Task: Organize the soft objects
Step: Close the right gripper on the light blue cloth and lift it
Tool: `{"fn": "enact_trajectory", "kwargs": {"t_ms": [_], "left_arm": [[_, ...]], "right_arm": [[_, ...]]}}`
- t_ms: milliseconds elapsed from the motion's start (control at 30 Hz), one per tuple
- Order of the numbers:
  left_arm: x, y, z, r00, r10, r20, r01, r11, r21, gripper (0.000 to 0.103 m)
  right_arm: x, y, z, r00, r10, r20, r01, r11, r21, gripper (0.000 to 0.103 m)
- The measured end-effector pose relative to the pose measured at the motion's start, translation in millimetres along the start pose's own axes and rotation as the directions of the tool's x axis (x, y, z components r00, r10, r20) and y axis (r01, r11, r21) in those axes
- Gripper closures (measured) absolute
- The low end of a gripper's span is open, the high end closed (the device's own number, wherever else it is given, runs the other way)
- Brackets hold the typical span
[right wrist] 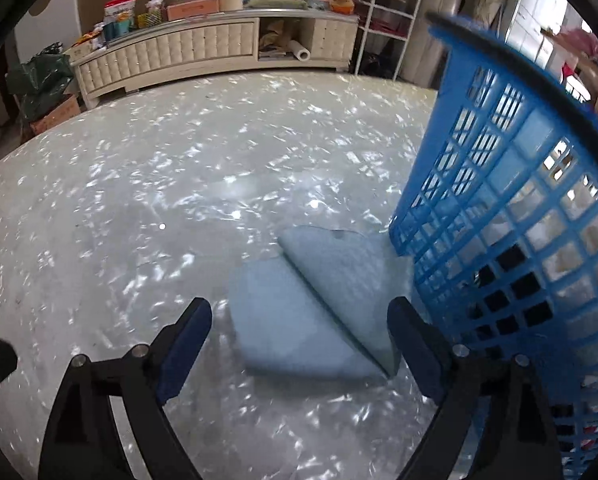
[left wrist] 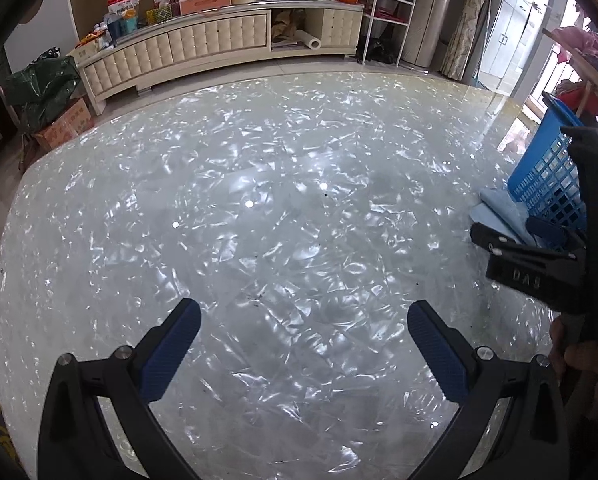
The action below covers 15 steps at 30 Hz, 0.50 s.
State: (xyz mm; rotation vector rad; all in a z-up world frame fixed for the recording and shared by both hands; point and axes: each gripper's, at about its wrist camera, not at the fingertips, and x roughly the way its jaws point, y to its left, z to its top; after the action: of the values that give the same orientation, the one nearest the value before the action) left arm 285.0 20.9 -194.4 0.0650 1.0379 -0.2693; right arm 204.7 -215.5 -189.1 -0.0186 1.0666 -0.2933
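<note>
A folded pale blue cloth (right wrist: 307,320) lies flat on the shiny pearl-patterned table (right wrist: 139,200), its right part against the foot of a blue plastic lattice basket (right wrist: 519,220). My right gripper (right wrist: 301,324) hovers over the cloth with its jaws wide; the pads stand on either side of it and do not press it. In the left wrist view the same cloth (left wrist: 499,212) and basket (left wrist: 547,164) sit at the far right, with the right gripper's body in front of them. My left gripper (left wrist: 303,328) is open over bare table, holding nothing.
A long cream cabinet (left wrist: 203,40) loaded with boxes and packets runs behind the table. A white wire shelf (left wrist: 387,8) stands at its right end. A green bag on a carton (left wrist: 47,96) sits at the left. A person's hand (left wrist: 579,352) grips the right tool.
</note>
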Motion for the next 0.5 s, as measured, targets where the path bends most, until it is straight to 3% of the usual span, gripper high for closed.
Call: {"fn": "enact_trajectory", "kwargs": {"t_ms": [133, 233, 300, 367, 433, 500], "left_arm": [[1, -1, 0, 1.000, -0.007, 0.001, 0.007, 1.000, 0.016, 0.000], [1, 0, 0, 1.000, -0.022, 0.003, 0.022, 1.000, 0.006, 0.000], [1, 0, 0, 1.000, -0.014, 0.005, 0.014, 1.000, 0.002, 0.000], [1, 2, 1, 1.000, -0.008, 0.007, 0.008, 1.000, -0.002, 0.000], [0, 4, 0, 1.000, 0.001, 0.012, -0.001, 1.000, 0.000, 0.000], [0, 6, 0, 1.000, 0.007, 0.014, -0.007, 1.000, -0.003, 0.000]], "right_arm": [[3, -4, 5, 0.999, 0.039, -0.002, -0.039, 0.999, 0.025, 0.014], [4, -4, 9, 0.998, 0.062, 0.012, -0.063, 0.998, 0.023, 0.022], [5, -6, 12, 0.998, 0.052, 0.030, -0.053, 0.998, 0.028, 0.038], [3, -8, 14, 0.998, 0.050, 0.030, -0.051, 0.999, 0.019, 0.065], [2, -9, 16, 0.999, 0.043, 0.026, -0.043, 0.999, 0.016, 0.081], [3, -11, 15, 0.998, 0.042, 0.036, -0.043, 0.999, 0.023, 0.087]]}}
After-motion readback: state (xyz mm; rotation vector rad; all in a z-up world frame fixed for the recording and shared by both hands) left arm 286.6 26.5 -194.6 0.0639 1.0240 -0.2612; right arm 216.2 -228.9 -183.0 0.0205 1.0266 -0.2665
